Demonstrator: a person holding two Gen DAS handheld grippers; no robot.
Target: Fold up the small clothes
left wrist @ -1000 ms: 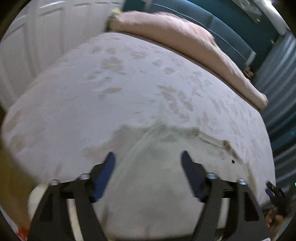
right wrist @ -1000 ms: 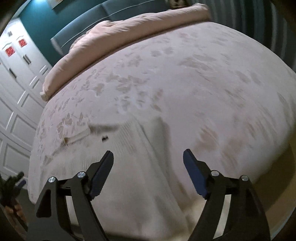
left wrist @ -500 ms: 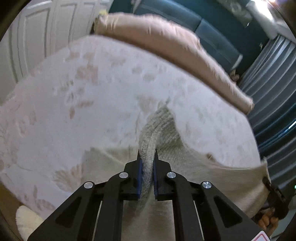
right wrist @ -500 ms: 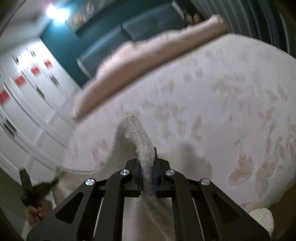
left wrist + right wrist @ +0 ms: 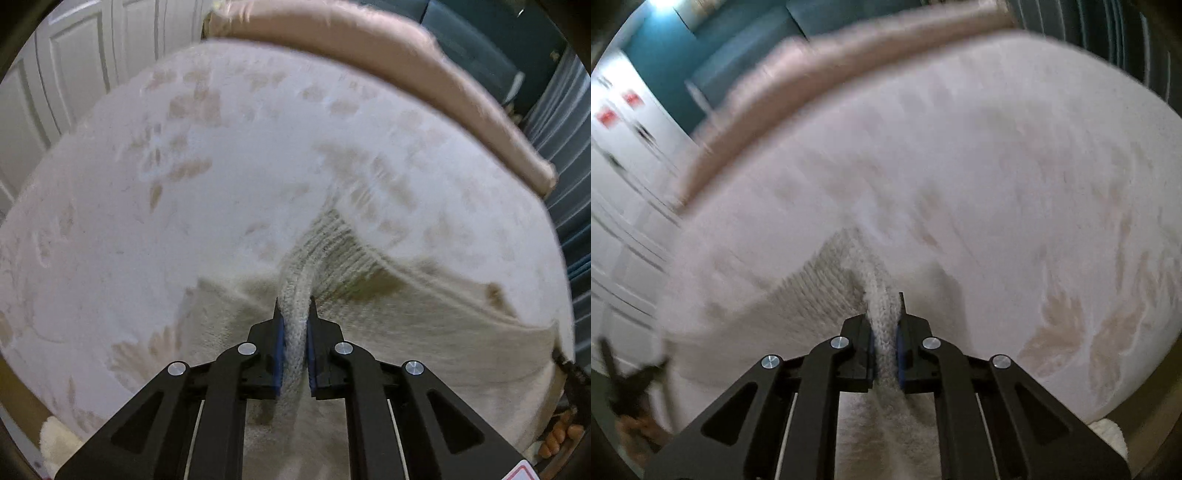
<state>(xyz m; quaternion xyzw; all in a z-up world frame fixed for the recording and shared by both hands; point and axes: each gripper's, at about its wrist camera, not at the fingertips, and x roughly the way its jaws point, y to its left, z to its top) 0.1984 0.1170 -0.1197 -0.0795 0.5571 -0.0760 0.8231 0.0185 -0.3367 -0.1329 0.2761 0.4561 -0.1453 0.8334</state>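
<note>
Both hand-held grippers (image 5: pixel 294 317) (image 5: pixel 884 314) angled down, probably clamping knit garment (image 5: pixel 388 314).

**Dim room, blurred frames, heavy fisheye**

Both views dim, cool cast. Only visible source: a bright lamp (image 5: pixel 663 3) top-left in the right wrist view, blown out. Right view smeared throughout; bedspread (image 5: pixel 997 166) pattern barely resolves. Left view sharper near center, pattern streaked toward the pink blanket (image 5: pixel 369 48). Soft shadows under the knit garment (image 5: pixel 369 284). Edges curve strongly, corners vignetted black.
</note>
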